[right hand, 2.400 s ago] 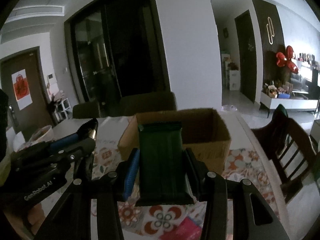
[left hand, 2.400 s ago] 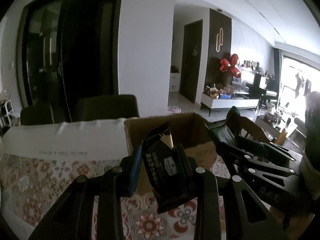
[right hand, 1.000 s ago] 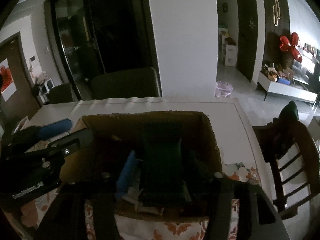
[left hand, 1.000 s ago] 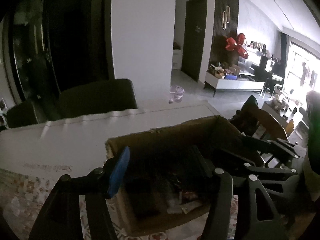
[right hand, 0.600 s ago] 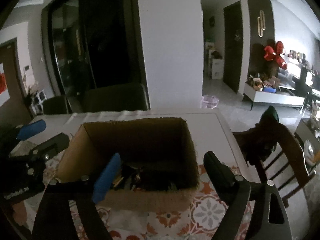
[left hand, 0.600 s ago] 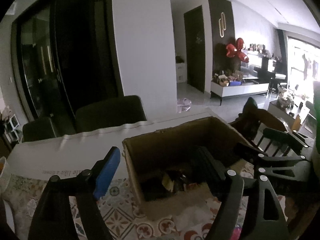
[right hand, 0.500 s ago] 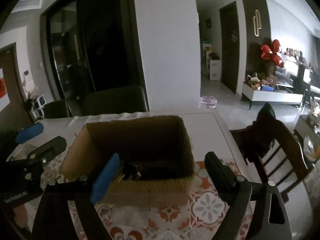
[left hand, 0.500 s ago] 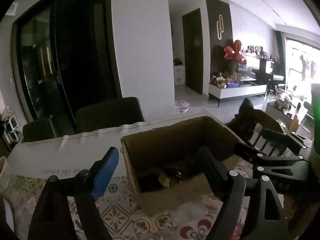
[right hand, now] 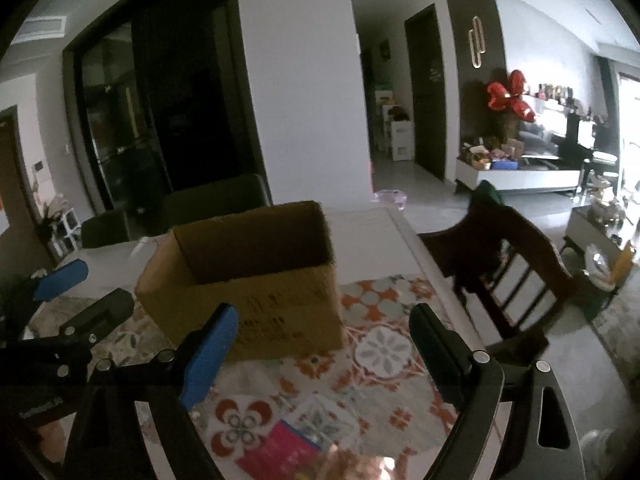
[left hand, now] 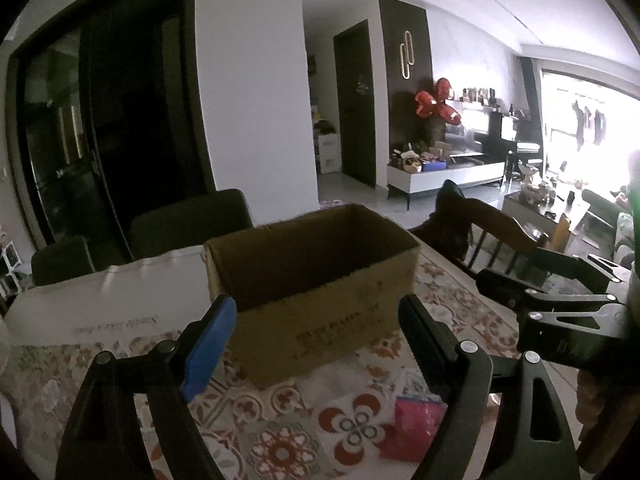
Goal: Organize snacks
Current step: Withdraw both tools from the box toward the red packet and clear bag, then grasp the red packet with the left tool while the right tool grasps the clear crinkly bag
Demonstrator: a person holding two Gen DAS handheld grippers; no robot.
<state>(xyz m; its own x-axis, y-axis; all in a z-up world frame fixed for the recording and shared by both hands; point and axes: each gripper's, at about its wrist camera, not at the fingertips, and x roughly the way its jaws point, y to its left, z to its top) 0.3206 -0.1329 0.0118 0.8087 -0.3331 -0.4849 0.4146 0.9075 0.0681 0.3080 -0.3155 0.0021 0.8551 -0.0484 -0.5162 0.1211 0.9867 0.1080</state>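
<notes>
While the patterned tablecloth [left hand: 280, 448] runs off every edge, the cardboard box [left hand: 316, 280] stands on it, its contents hidden behind the near wall. Both the left gripper [left hand: 316, 344] and right gripper [right hand: 320, 344] gape wide, empty. A pink packet [right hand: 280, 452] lies half cut off.

Both wrist cameras look slightly downward toward twelve o'clock, near the tabletop, sharing the cardboard box [left hand: 320, 280] [right hand: 248, 276] straight ahead.
</notes>
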